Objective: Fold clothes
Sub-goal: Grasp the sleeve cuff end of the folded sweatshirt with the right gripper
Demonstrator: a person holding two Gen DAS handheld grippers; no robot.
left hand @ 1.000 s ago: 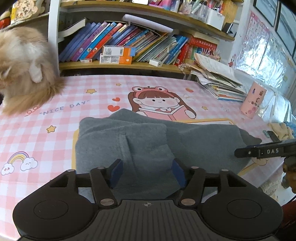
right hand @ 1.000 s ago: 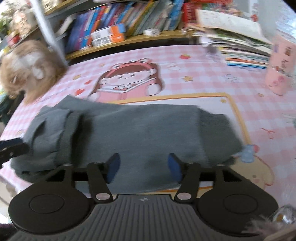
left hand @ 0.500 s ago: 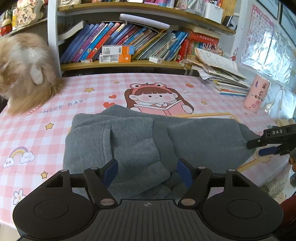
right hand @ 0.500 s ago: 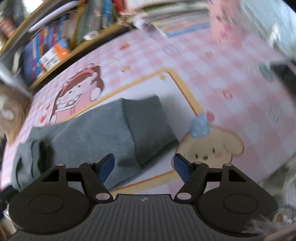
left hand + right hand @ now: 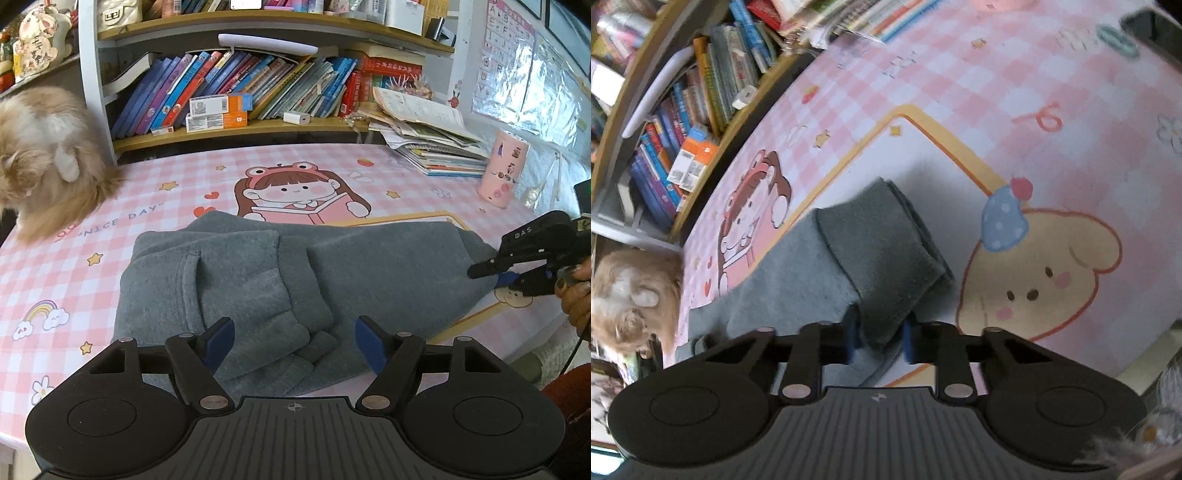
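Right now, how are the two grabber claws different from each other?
The left gripper has its jaws wide apart above the grey garment, pinching nothing. The right gripper has just been closing, and its jaws squeeze the garment's end near the table edge. The right one is rolled sideways; the left sits level. Both are black with blue pads.

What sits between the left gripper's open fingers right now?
The near folded edge of the grey garment lies in the gap of the left gripper, its fingers wide apart and not pressing it. This shows in the left wrist view.
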